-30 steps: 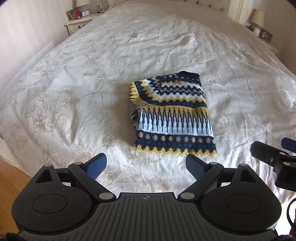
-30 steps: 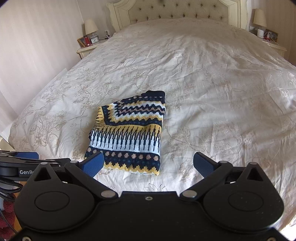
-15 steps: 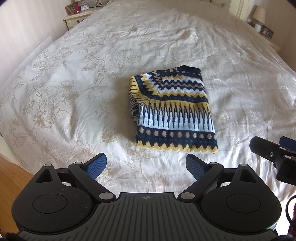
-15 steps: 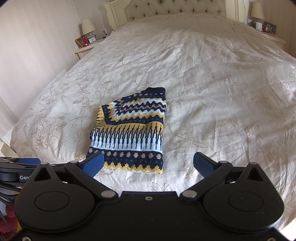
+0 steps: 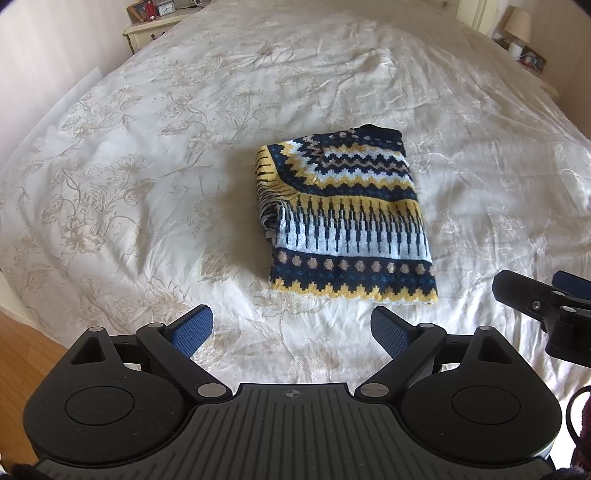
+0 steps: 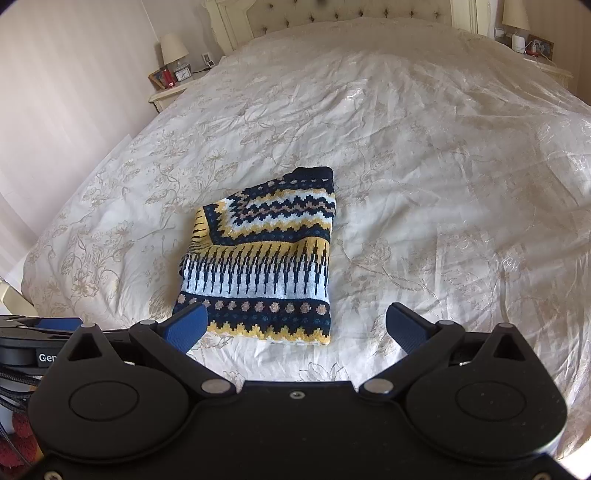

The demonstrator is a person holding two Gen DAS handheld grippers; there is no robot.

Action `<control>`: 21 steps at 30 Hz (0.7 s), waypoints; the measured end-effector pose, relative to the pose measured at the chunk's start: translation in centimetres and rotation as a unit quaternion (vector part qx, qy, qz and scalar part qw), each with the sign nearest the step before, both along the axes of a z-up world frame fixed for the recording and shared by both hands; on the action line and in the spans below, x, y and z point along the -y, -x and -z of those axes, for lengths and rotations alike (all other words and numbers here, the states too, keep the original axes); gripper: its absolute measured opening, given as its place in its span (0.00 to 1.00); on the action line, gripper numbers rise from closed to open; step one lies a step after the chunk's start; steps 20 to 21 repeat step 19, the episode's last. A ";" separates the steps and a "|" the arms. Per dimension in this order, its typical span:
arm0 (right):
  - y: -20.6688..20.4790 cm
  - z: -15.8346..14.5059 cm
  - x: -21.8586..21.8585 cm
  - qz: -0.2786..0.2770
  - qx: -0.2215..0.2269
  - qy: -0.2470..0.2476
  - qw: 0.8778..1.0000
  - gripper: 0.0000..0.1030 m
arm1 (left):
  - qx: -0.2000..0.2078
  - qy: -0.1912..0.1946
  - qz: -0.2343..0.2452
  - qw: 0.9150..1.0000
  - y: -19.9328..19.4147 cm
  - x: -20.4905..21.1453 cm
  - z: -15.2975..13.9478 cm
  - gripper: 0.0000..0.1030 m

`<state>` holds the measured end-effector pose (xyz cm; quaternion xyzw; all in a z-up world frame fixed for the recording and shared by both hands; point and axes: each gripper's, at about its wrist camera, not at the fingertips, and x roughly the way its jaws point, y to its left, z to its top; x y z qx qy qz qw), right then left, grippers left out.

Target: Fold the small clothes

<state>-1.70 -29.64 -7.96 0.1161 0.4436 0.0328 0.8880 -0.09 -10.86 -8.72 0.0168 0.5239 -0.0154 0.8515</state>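
— Over the left wrist, what's there?
— The folded sweater [image 5: 345, 218], navy, yellow and pale blue, lies flat on the bed [image 5: 147, 166], a little right of centre. The left hand-held gripper [image 5: 291, 326] hangs over the near edge with its blue pads spread wide and nothing between them, apart from the knit. The right hand-held gripper [image 5: 535, 299] pokes in at the right edge, near the sweater's near right corner; from here I can't tell how far it is parted. A nightstand [image 5: 151, 31] stands far left.

— And over the right wrist?
— The sweater [image 6: 266, 254] sits left of centre on the bed [image 6: 443, 166]. The right hand-held gripper [image 6: 297, 325] is wide apart and empty, its left pad in front of the near hem. The headboard [image 6: 351, 13] is at the far end, a lamp [image 6: 173, 46] far left.
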 end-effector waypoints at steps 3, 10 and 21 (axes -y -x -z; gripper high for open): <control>-0.2 0.1 0.0 -0.001 -0.002 -0.001 1.000 0.99 | -0.001 0.000 0.000 1.000 -0.2 0.0 0.1 0.90; -0.6 0.4 -0.2 -0.001 -0.008 -0.003 1.000 0.99 | -0.003 0.000 0.000 1.000 -0.4 0.0 0.3 0.90; -1.4 1.2 -0.1 -0.001 -0.021 -0.007 1.000 0.99 | -0.008 -0.001 0.002 1.000 -1.3 0.1 0.8 0.90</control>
